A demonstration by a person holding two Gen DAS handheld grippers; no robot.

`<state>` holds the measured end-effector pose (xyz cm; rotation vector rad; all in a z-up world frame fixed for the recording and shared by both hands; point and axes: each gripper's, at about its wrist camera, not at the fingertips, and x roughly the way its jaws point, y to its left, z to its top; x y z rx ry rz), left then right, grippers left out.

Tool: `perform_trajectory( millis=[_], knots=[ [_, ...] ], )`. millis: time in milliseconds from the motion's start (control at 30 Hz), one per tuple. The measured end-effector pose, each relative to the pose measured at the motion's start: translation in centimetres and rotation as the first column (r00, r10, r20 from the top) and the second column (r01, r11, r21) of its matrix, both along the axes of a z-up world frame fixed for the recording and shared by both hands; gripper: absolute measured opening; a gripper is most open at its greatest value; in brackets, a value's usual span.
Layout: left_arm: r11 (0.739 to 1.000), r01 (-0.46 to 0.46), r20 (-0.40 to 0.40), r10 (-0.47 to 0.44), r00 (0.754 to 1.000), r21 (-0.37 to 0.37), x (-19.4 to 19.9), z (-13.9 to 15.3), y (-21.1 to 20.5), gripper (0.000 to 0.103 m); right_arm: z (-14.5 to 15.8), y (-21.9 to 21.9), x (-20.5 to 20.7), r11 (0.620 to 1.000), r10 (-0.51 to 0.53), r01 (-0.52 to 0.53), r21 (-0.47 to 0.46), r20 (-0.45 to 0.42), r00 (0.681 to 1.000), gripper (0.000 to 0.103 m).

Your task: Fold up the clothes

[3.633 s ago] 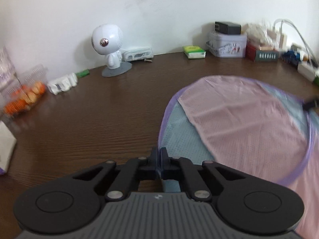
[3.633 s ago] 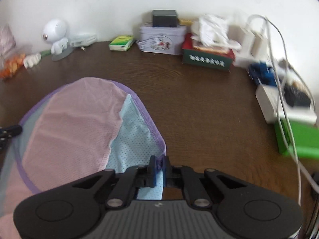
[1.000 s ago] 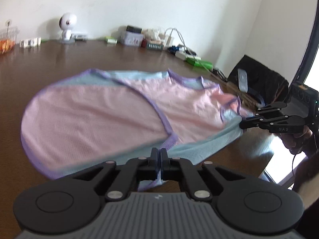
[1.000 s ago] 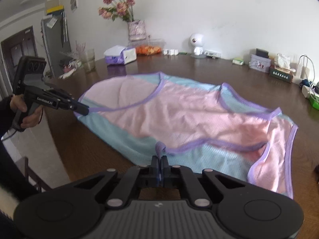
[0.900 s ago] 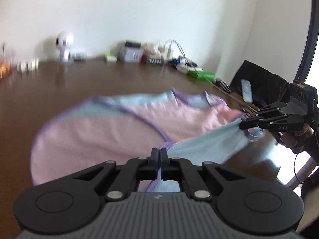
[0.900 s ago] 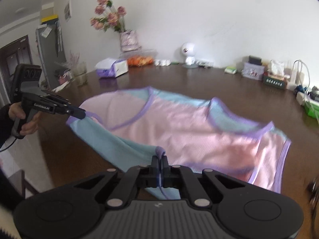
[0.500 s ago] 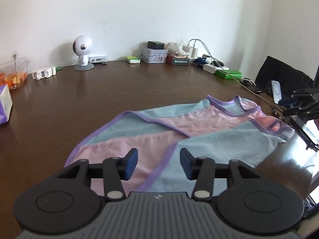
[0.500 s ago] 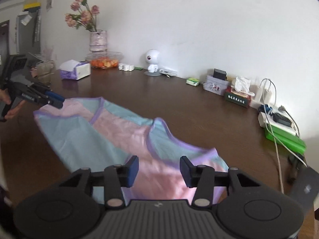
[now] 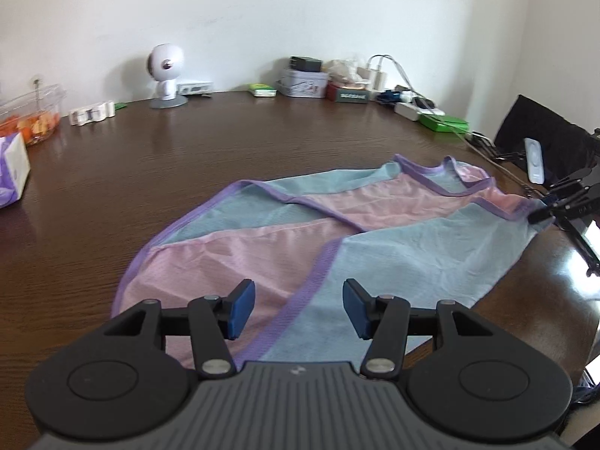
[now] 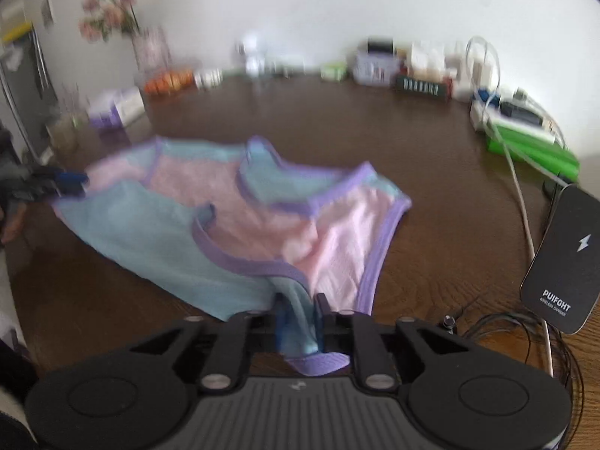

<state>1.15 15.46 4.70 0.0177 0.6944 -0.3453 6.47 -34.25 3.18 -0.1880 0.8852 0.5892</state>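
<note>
A pink and light-blue sleeveless top with purple trim (image 9: 337, 232) lies folded over on the dark wooden table (image 9: 187, 157). My left gripper (image 9: 296, 309) is open and empty, just above the top's near edge. In the right wrist view the top (image 10: 240, 217) lies spread out. My right gripper (image 10: 298, 322) has its jaws narrowly apart with a blue and purple corner of the top between the pads; the view is blurred. The right gripper also shows at the far right of the left wrist view (image 9: 551, 210), at the top's corner.
Along the back wall stand a white round camera (image 9: 165, 71), a tin box (image 9: 302, 86), chargers and a green box (image 9: 444, 123). A tissue box (image 9: 11, 168) and a food container (image 9: 30, 116) are at the left. A black wireless charger (image 10: 562, 258) and cables lie right.
Both grippers carried the top's edge across and laid it down. The left gripper let go and stays open. The right gripper's jaws have narrowed around a corner of the top.
</note>
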Motion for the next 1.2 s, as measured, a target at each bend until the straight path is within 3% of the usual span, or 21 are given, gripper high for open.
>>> perform_trajectory(
  millis=[33, 100, 167, 200, 267, 367, 500, 633, 667, 700, 733, 767, 867, 1067, 1133, 1200],
  knots=[
    [1.000, -0.016, 0.016, 0.016, 1.000, 0.013, -0.1, 0.5, 0.3, 0.053, -0.2, 0.2, 0.5, 0.999, 0.000, 0.000, -0.042, -0.018, 1.000, 0.039],
    [0.997, -0.054, 0.053, 0.051, 0.997, 0.055, 0.4, 2.0, 1.1, 0.060, 1.1, 0.2, 0.5, 0.997, 0.010, -0.008, -0.078, 0.026, 1.000, 0.040],
    [0.987, -0.106, 0.114, 0.092, 0.989, 0.121, 2.5, 3.2, 1.3, 0.074, 2.8, 0.5, 1.5, 0.998, -0.006, 0.012, -0.058, 0.090, 0.996, 0.051],
    [0.984, -0.113, 0.127, 0.096, 0.987, 0.134, 4.4, 3.6, 1.1, 0.075, 3.6, 0.9, 2.5, 0.998, -0.018, 0.024, -0.050, 0.123, 0.992, 0.053],
    [0.989, -0.087, 0.088, 0.077, 0.993, 0.116, 8.9, 3.6, 0.5, 0.075, 4.3, 2.8, 5.1, 0.999, -0.022, 0.026, -0.028, 0.157, 0.987, 0.053],
    [0.995, -0.017, -0.016, 0.019, 1.000, 0.103, 15.3, 2.4, -0.9, 0.072, 3.0, 7.6, 10.9, 0.997, 0.049, -0.053, 0.050, 0.090, 0.995, 0.050],
    [0.985, 0.023, -0.091, -0.008, 0.996, 0.170, 19.4, 0.1, -2.2, 0.069, 0.5, 12.4, 16.8, 0.993, 0.080, -0.079, 0.086, -0.008, 0.997, 0.048],
    [0.986, 0.082, -0.131, -0.063, 0.989, 0.143, 19.3, -1.0, -1.8, 0.061, -1.6, 14.4, 19.0, 0.993, 0.078, -0.071, 0.091, -0.077, 0.994, 0.042],
    [0.985, 0.098, -0.126, -0.080, 0.989, 0.141, 19.0, -1.0, -1.7, 0.054, -1.7, 14.5, 18.9, 0.993, 0.086, -0.080, 0.088, -0.070, 0.994, 0.035],
    [0.983, 0.115, -0.122, -0.098, 0.988, 0.140, 18.7, -1.0, -1.7, 0.040, -1.9, 14.6, 18.9, 0.993, 0.093, -0.088, 0.085, -0.065, 0.994, 0.029],
    [0.982, 0.130, -0.124, -0.114, 0.986, 0.135, 18.5, -0.9, -1.7, 0.029, -1.9, 14.6, 18.7, 0.993, 0.095, -0.089, 0.082, -0.068, 0.993, 0.010],
    [0.982, 0.143, -0.141, -0.126, 0.982, 0.122, 18.6, -0.7, -1.6, 0.007, -2.0, 14.7, 18.5, 0.993, 0.096, -0.090, 0.080, -0.070, 0.993, 0.003],
    [0.977, 0.175, -0.145, -0.157, 0.977, 0.123, 18.1, -0.2, -1.6, 0.001, -1.6, 15.0, 17.6, 0.993, 0.111, -0.108, 0.053, -0.042, 0.993, 0.001],
    [0.978, 0.184, -0.053, -0.179, 0.982, 0.099, 15.7, 2.3, -1.4, 0.000, 0.5, 14.2, 16.0, 0.990, 0.106, -0.108, 0.088, 0.023, 0.994, 0.000],
    [0.975, 0.194, -0.069, -0.187, 0.980, 0.107, 15.1, 2.8, -1.4, 0.000, 1.5, 13.9, 15.1, 0.988, 0.116, -0.120, 0.100, 0.043, 0.992, 0.000],
    [0.974, 0.159, -0.070, -0.150, 0.986, 0.161, 15.3, 2.3, -1.3, 0.011, 2.3, 13.6, 14.3, 0.983, 0.149, -0.155, 0.100, 0.065, 0.987, 0.000]
  ],
)
